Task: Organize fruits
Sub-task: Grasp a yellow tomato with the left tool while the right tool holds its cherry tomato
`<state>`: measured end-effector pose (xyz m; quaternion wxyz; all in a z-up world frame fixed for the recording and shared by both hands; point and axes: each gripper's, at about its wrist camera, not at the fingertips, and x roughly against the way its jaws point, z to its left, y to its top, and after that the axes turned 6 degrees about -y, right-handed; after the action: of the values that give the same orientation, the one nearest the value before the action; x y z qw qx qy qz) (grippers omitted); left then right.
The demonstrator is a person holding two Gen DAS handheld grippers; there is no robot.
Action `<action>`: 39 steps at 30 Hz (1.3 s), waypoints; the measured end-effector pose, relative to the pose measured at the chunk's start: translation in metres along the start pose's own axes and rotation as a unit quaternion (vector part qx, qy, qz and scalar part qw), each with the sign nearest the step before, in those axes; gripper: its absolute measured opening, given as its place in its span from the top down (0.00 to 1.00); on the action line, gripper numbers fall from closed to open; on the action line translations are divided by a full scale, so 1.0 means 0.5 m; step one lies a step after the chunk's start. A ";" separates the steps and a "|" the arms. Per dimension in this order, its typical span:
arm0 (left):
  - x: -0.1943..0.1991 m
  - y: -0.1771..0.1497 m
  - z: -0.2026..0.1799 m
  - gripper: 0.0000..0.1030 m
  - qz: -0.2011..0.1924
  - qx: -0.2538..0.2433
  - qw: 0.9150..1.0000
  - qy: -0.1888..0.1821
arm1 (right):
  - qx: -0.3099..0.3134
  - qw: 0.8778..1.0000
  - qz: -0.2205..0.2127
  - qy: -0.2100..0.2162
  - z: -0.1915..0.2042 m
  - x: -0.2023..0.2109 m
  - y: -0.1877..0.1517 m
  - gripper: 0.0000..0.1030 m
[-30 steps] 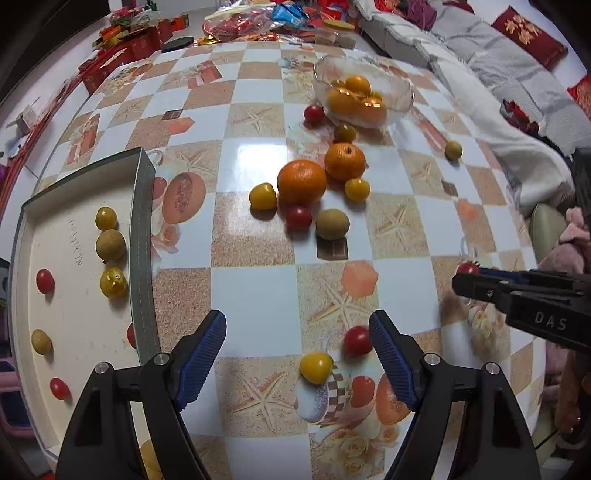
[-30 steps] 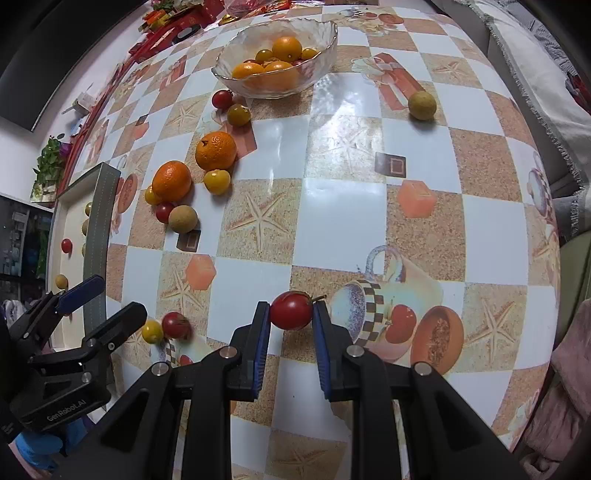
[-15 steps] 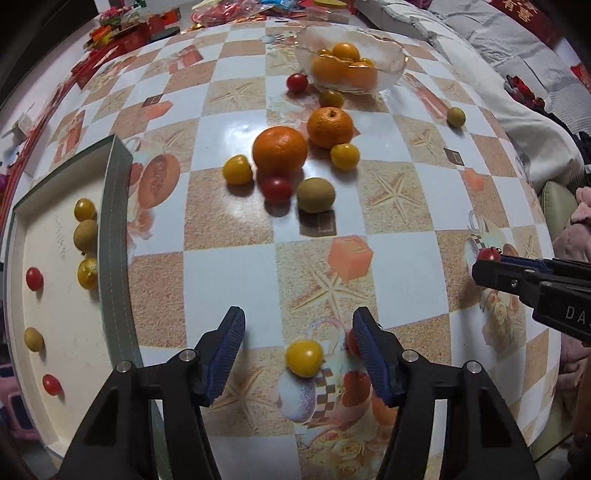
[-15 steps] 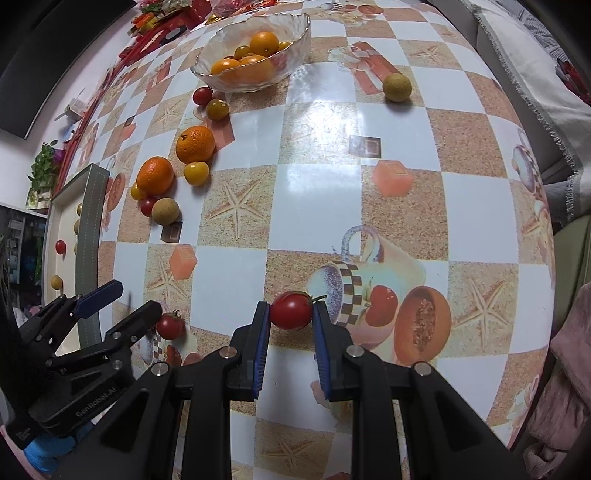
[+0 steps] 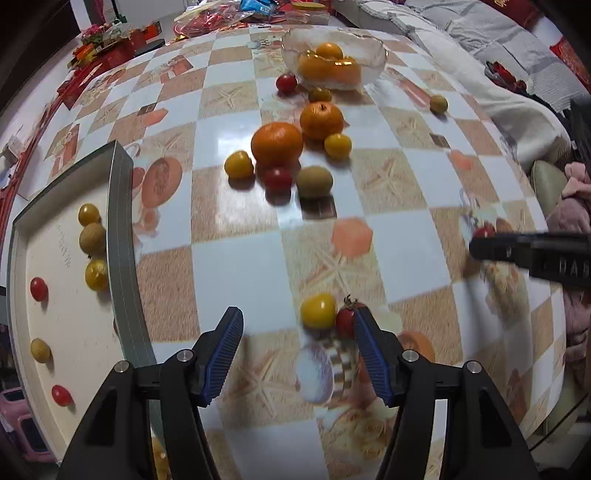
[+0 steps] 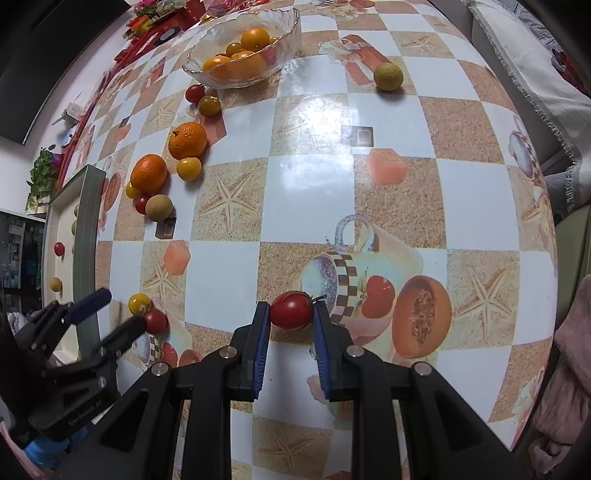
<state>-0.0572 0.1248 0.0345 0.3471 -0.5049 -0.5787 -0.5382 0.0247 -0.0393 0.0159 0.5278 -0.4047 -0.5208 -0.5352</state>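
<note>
This was a home living room: a table [image 6: 314, 177] under a printed checkered oilcloth stood beside a sofa [image 5: 509, 48] with blankets, snack packets [image 5: 236, 14] piled at its far edge.

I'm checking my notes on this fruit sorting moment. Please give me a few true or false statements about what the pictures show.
1. The right gripper is shut on a red tomato. True.
2. The glass bowl is empty. False: it holds orange fruits.
3. The left gripper grips the yellow tomato. False: its jaws are open around it.
4. The tray holds several small fruits. True.
</note>
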 end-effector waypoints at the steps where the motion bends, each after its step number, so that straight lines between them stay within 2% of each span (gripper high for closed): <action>1: 0.000 0.007 0.003 0.38 -0.002 0.008 1.000 -0.003 | 0.001 1.000 0.000 -0.001 0.001 0.000 -0.001 0.76; 5: 0.010 0.024 0.009 0.38 -0.004 0.038 0.999 -0.016 | -0.003 1.000 0.000 0.000 0.002 0.001 -0.003 0.76; 8: 0.041 0.007 0.013 0.38 -0.016 0.016 1.000 0.003 | -0.008 1.000 -0.004 0.003 -0.001 0.006 -0.006 0.76; 12: 0.015 -0.021 0.024 0.38 0.019 -0.016 0.999 0.024 | -0.010 1.000 -0.005 0.005 -0.005 0.007 -0.008 0.76; 15: -0.014 -0.018 0.012 0.38 0.031 -0.029 0.999 0.021 | -0.009 1.000 -0.003 0.002 -0.006 0.006 -0.009 0.76; 23: -0.042 0.002 -0.017 0.39 0.025 -0.035 0.999 0.021 | -0.006 1.000 0.002 -0.001 0.002 0.004 -0.018 0.76; 26: -0.038 -0.001 -0.023 0.57 0.020 -0.030 0.999 0.027 | -0.007 1.000 0.001 0.000 0.005 0.007 -0.021 0.76; 28: -0.034 -0.006 -0.031 0.75 0.017 -0.031 0.999 0.032 | -0.008 1.000 0.000 0.000 0.007 0.008 -0.021 0.76; 31: -0.029 -0.017 -0.040 0.78 0.014 -0.021 0.999 0.033 | -0.011 1.000 -0.002 0.001 0.011 0.013 -0.021 0.76; 35: -0.015 -0.014 -0.015 0.78 0.021 0.029 0.999 0.002 | -0.005 1.000 -0.006 0.003 0.021 0.025 -0.016 0.76; 39: 0.022 -0.010 0.016 0.78 0.008 0.065 0.998 -0.011 | 0.007 1.000 -0.010 0.004 0.039 0.043 -0.009 0.76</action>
<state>-0.0637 0.1352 0.0420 0.3770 -0.4918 -0.6120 -0.4914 0.0154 -0.0234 0.0391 0.5274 -0.3936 -0.5261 -0.5387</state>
